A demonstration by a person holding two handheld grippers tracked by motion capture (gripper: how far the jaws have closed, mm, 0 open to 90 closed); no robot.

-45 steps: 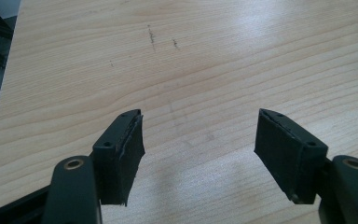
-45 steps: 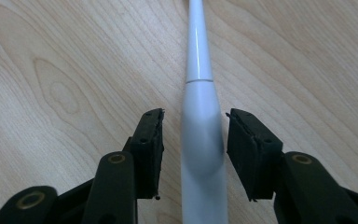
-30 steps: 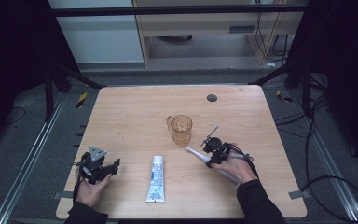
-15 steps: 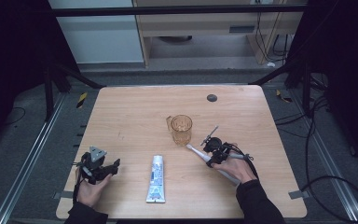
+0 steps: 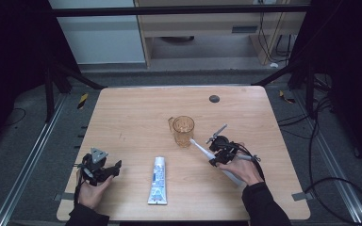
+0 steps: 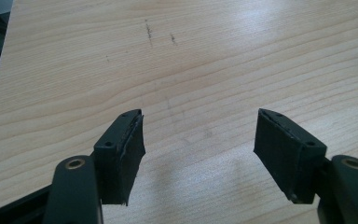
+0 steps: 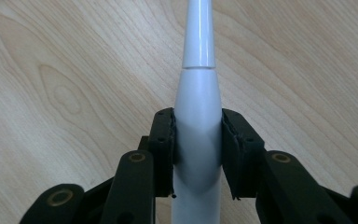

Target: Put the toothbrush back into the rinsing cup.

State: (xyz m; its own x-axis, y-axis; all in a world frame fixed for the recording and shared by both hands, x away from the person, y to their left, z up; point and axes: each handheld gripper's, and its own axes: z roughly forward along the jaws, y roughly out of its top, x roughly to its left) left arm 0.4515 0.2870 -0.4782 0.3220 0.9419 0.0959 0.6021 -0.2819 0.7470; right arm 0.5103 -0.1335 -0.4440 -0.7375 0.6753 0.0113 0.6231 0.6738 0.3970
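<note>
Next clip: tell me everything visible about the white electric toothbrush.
The white electric toothbrush looks like smooth glossy plastic: a thick rounded handle, then a seam, then a slimmer neck. The right tongs are shut on the handle, pads pressing both sides. In the high view it slants over the table, its tip close beside the amber cup; contact there cannot be judged.

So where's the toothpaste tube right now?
In the high view the toothpaste tube lies flat near the table's front edge, between the two hands, in front of the amber cup.
</note>
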